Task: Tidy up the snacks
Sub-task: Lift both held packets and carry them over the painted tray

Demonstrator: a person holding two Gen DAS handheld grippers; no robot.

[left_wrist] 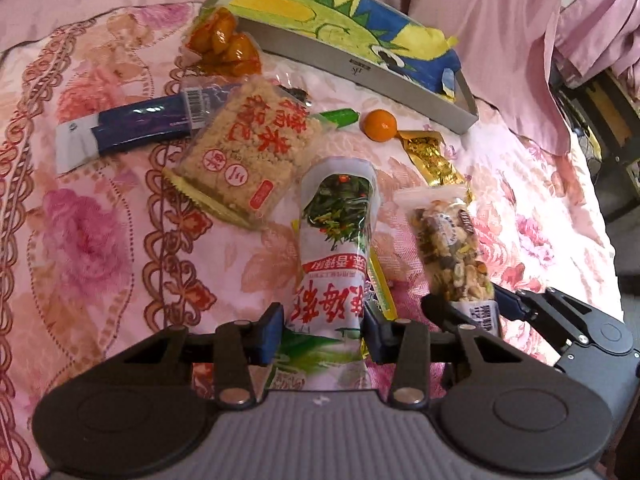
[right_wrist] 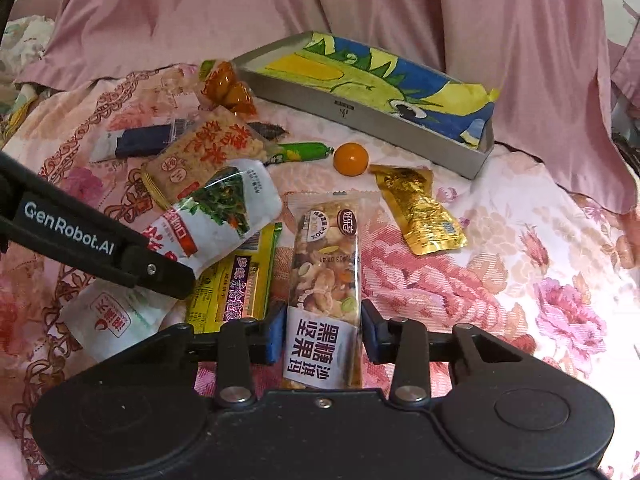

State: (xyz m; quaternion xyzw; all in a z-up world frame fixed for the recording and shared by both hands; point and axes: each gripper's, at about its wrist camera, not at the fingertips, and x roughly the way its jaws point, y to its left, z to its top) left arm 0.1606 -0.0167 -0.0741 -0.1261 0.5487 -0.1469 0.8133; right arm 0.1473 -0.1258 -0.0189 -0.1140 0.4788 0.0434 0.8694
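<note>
currently, per tool and item:
left gripper (left_wrist: 324, 330): clenched on white pickle pouch (left_wrist: 338, 248), blue pads pressing both sides of its lower half; pouch raised off the bedspread (left_wrist: 100, 240), tilted over yellow packet (right_wrist: 236, 284)
right gripper (right_wrist: 320, 334): clenched on nut bar (right_wrist: 324, 276), pads at its labelled end; clear end points toward grey tray (right_wrist: 360, 120)
grey tray: at far side, lined with yellow-green-blue cloth (right_wrist: 380, 80)
loose snacks: rice cake pack (left_wrist: 248, 148) beside purple bar (left_wrist: 136, 124); orange ball (right_wrist: 351, 159) between green stick (right_wrist: 300, 151) and gold pouch (right_wrist: 420, 210); amber candy bag (left_wrist: 224, 44) touching tray's left corner
</note>
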